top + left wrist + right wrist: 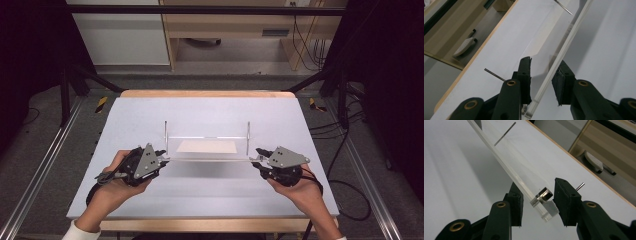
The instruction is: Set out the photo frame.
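Observation:
A long clear acrylic bar (210, 160) stretches left to right above the white table (210, 110), and each hand has one end of it. My left gripper (162, 157) grips the left end: in the left gripper view (544, 72) the bar (571, 35) lies against the right pad, and a small metal stud sits by the left jaw. My right gripper (260, 156) grips the other end; in the right gripper view (536, 192) the bar (499, 157) rests on the left jaw and a metal stud (544, 194) presses the right one. Two thin metal posts (165, 132) (248, 137) rise just behind.
A pale rectangle (207, 146) lies on the table between the posts. The table's wooden edge (205, 93) runs along the far side. Black frame struts (80, 75) flank the table, and cables (350, 200) trail on the floor at right.

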The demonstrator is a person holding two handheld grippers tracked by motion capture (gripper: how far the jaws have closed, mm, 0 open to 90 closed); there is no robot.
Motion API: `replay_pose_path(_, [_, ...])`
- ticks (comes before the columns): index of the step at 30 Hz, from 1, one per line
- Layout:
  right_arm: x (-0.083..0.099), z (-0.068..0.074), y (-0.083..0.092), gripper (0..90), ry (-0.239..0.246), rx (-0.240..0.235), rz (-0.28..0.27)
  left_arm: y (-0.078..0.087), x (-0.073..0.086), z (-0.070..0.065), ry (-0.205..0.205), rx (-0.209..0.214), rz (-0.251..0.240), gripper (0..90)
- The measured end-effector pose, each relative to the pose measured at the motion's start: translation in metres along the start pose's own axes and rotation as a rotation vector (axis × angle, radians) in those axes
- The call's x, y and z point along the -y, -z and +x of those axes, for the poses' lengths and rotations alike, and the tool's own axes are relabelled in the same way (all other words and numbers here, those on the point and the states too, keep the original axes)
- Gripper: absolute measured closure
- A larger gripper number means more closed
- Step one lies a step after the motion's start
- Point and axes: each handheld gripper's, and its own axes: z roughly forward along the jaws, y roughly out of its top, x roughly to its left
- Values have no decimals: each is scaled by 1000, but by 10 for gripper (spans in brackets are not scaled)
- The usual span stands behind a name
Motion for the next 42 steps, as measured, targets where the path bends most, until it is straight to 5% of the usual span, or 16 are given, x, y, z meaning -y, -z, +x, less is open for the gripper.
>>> replay_pose_path(17, [-15, -21, -4, 587, -29, -5, -39, -1, -19, 33, 0, 70, 33, 701])
replay_pose_path(22, [-19, -26, -6, 594, -28, -12, -29, -1, -19, 37, 16, 67, 7, 687])
replay_pose_path(27, [-23, -30, -7, 594, -38, -14, -27, 9, -17, 41, 75, 28, -110, 449])
replay_pose_path(34, [-27, -36, -9, 584, -68, -15, -29, 25, -5, 42, 289, -37, -265, 189])
replay_pose_path(42, [-34, -46, -13, 571, -100, -12, -42, 21, 30, 45, 415, -98, -249, 111])
